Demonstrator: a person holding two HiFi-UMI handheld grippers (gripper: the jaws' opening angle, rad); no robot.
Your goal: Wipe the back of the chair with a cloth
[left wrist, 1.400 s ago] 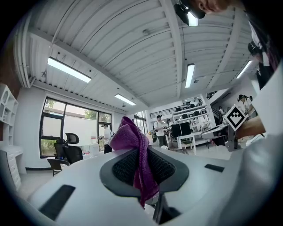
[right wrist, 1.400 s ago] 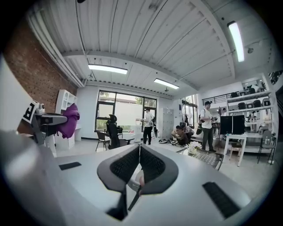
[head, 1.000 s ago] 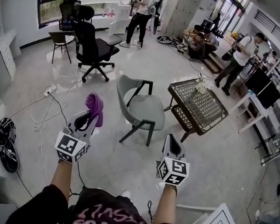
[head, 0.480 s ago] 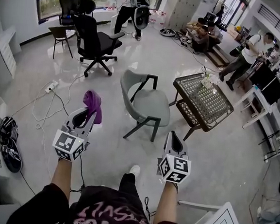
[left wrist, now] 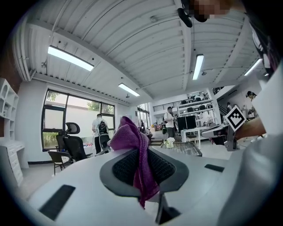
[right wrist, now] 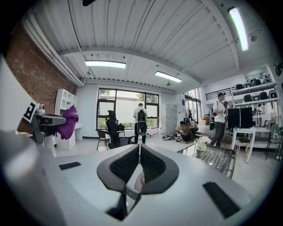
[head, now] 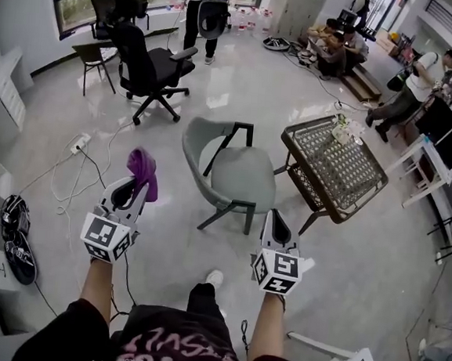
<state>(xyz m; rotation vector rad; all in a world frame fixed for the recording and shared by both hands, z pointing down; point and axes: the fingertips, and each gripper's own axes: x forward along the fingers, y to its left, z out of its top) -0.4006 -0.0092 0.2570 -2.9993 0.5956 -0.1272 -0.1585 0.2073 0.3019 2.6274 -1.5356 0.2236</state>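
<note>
A grey shell chair [head: 234, 173] with dark legs stands on the floor ahead of me, its curved back [head: 196, 146] turned toward my left. My left gripper [head: 133, 185] is shut on a purple cloth [head: 142, 172], which bunches above the jaws and hangs down between them in the left gripper view [left wrist: 135, 152]. It is held left of the chair, apart from it. My right gripper [head: 274, 229] is shut with nothing in it, just short of the chair's front right. The cloth [right wrist: 68, 121] shows at the left of the right gripper view.
A wicker-topped low table [head: 337, 170] stands right of the chair. A black office chair [head: 146, 63] and a small dark chair [head: 95, 58] stand farther back left. Cables and a power strip [head: 78, 145] lie on the floor at left. Several people are at the back and right.
I have stepped forward: the grey chair is closer and lower in view. Both grippers keep their pose, the left still holding the cloth.
</note>
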